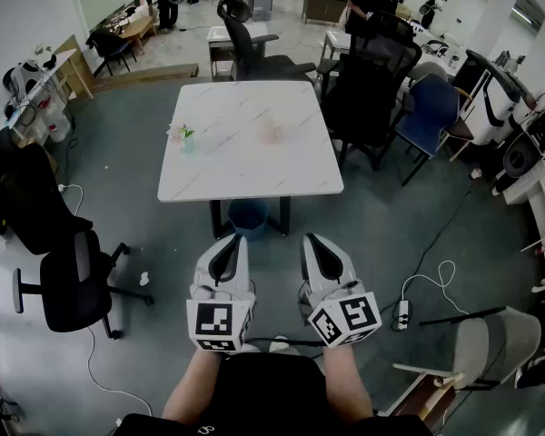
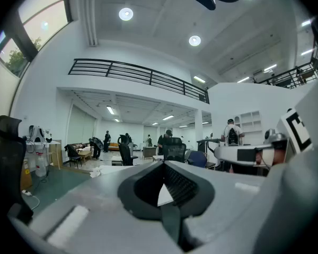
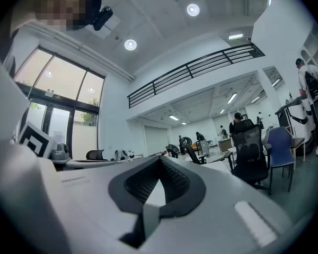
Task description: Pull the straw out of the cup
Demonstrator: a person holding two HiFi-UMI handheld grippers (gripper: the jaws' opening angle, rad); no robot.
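Two small things on the white table [image 1: 245, 166] are hard to read from the head view. A clear cup [image 1: 187, 141] stands near the table's left edge with pink and green bits at its top; the straw is too small to pick out. A pale pink shape [image 1: 271, 132] sits right of the middle, too faint to name.

Both claws are held low in front of the person, well short of the table and far from the cup. The left gripper [image 1: 227, 242] has its jaws together with nothing between them, and its own view shows the tips meeting with only a sliver of light behind. The right gripper [image 1: 316, 241] is the same, jaws pressed together and empty. Each gripper view looks level across the room, and its own grey body blocks the lower half, so neither shows the cup.

A blue bin [image 1: 248, 214] under the table is half hidden by the tabletop. A black chair [image 1: 73, 275] stands at the left, a tall black office chair [image 1: 368, 84] and a blue chair [image 1: 431, 112] at the table's right, and a pale chair [image 1: 495, 343] at the lower right. A power strip [image 1: 402, 313] and a white cable [image 1: 433, 278] lie on the floor right of the grippers.
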